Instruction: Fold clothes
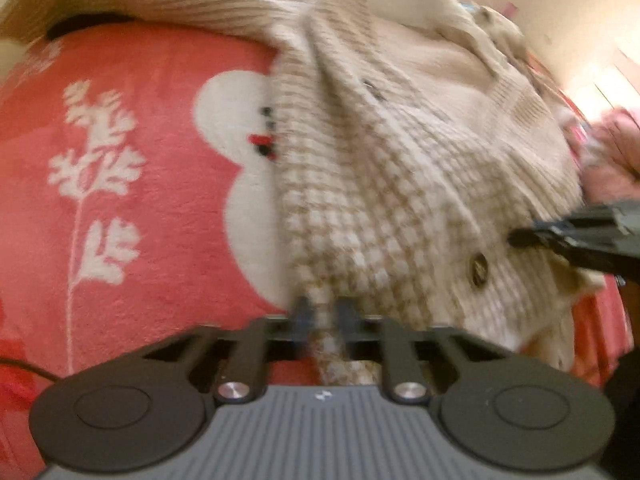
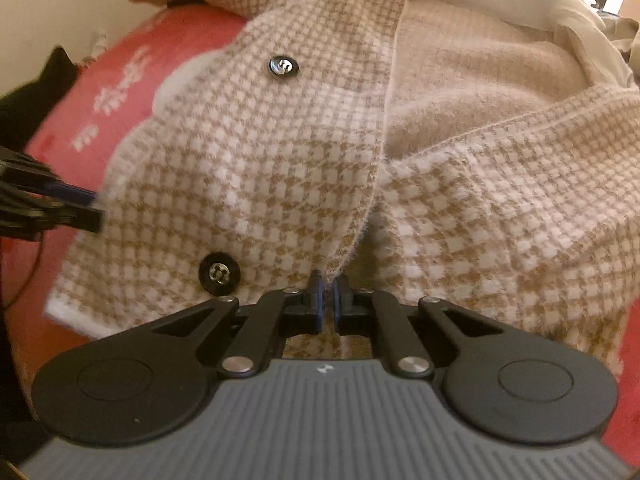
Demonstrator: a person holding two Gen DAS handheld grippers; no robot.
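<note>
A beige and white checked knit cardigan [image 1: 380, 168] with dark buttons lies on a red blanket [image 1: 132, 200]. My left gripper [image 1: 325, 312] is shut on a fold of its left edge. The right wrist view shows the same cardigan [image 2: 260, 168] spread wide, two black buttons [image 2: 219, 273] on its front panel. My right gripper [image 2: 328, 292] is shut on the panel's thin front edge. Each gripper appears in the other's view: the right one [image 1: 520, 237] at the garment's right side, the left one [image 2: 94, 210] at its left side.
The red blanket has a white snowman [image 1: 240, 152] and white leaf prints [image 1: 96, 168]. A cream cloth [image 2: 500, 0] lies behind the cardigan. A black object [image 2: 36, 92] sits at the blanket's left. A pale wall [image 1: 560, 4] rises behind.
</note>
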